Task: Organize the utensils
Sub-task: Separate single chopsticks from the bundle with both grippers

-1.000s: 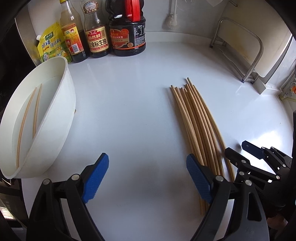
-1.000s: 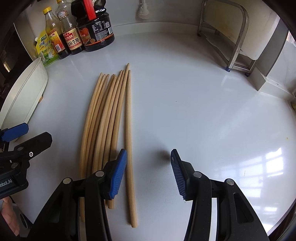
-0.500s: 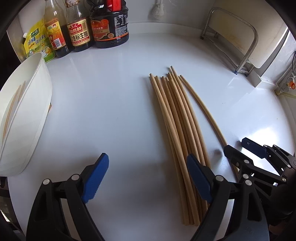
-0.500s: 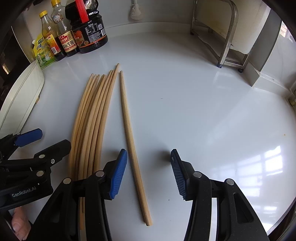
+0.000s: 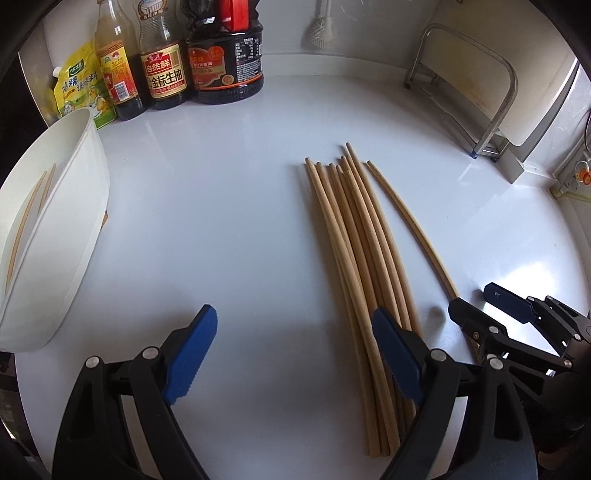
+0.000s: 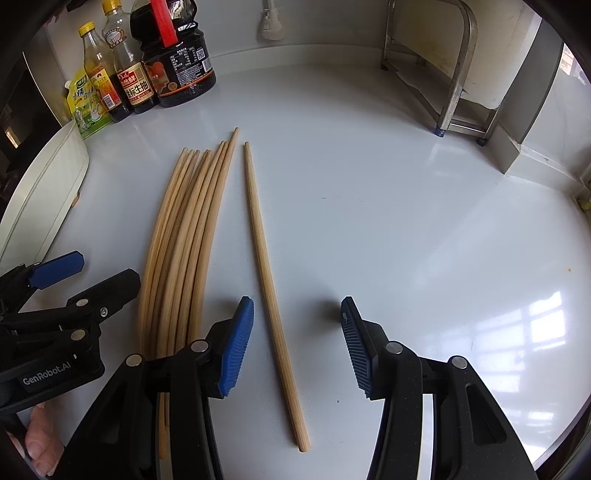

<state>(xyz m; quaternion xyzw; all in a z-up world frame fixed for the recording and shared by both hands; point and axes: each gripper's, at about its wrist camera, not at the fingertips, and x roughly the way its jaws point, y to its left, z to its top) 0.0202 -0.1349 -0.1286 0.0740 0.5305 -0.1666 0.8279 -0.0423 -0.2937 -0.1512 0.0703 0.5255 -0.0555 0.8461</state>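
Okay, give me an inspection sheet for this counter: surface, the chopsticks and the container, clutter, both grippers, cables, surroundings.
Surface: white glossy countertop, window glare at the right.
Job's things: bundle of chopsticks lying flat; single chopstick apart on its right side; white container at the left with two chopsticks inside.
Clutter: three sauce bottles and a yellow seasoning pouch at the back.
Grippers: left gripper open, nothing held, one finger over the bundle; right gripper open, straddling the single chopstick, pads not touching it.
Cables: thin cord at the far right edge of the left wrist view, by a wall outlet.
Surroundings: metal rack in the back right corner; brush hanging on the wall.
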